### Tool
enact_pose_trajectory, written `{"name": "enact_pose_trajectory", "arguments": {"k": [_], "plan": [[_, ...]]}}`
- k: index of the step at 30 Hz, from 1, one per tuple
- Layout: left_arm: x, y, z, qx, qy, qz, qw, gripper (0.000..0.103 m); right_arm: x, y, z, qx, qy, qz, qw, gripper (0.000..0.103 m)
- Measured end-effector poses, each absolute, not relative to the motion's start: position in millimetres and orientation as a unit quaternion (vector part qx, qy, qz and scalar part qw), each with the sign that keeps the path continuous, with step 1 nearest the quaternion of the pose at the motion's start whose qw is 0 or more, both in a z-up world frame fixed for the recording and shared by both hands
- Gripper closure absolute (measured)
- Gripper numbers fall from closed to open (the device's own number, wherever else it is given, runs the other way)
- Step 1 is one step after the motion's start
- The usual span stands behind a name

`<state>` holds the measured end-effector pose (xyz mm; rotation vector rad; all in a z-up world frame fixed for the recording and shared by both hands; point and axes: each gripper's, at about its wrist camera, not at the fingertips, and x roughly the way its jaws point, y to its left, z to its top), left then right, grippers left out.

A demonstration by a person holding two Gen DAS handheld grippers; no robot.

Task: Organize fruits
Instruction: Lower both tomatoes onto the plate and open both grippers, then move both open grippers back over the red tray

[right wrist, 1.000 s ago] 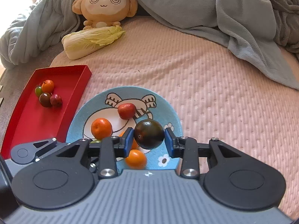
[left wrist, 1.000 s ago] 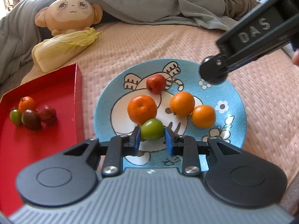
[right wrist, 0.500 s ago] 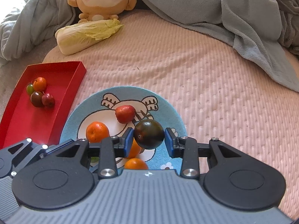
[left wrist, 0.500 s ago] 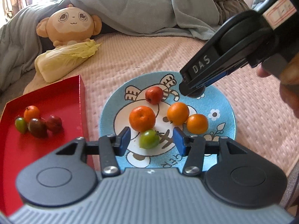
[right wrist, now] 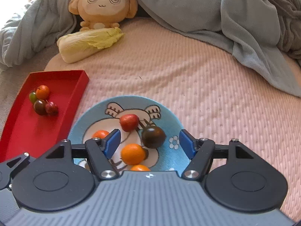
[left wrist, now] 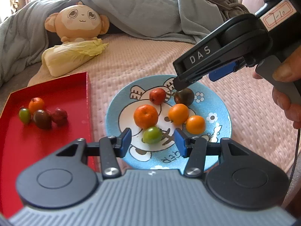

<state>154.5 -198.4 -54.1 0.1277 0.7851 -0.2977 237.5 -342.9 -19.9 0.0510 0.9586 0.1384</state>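
A: Which fruit sits best for a pick?

B: The green fruit (left wrist: 152,135). It lies on the near part of the blue plate (left wrist: 222,111), right between the blue pads of the left tongs (left wrist: 152,142), just ahead of them. Those tongs are spread wide and touch nothing.

A: And the right tongs (right wrist: 148,143)?

B: Spread as well, empty. The dark fruit (right wrist: 153,137) rests on the plate in their gap, nearer the right pad, with the red fruit (right wrist: 129,122) just beyond it to the left and an orange (right wrist: 133,154) nearer.

A: Any long axis to mind?

B: No, both are round, so the angle of the pinch hardly matters. What counts is side: the red tray (left wrist: 56,146) with four small fruits lies left of the plate on the bed, so I judge the left tongs better placed to carry.

A: Risk?

B: The big orange (left wrist: 145,116) touches the green fruit on its far side; closing could nudge it.
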Motion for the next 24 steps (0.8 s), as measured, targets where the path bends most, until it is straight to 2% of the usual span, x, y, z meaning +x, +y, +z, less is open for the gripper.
{"name": "enact_pose_trajectory", "arguments": {"k": [24], "plan": [[154, -149, -43, 0.041, 0.376, -0.099, 0.92, 0.051, 243, -279, 0, -0.007, 0.442, 0.126, 0.888, 0.029]]}}
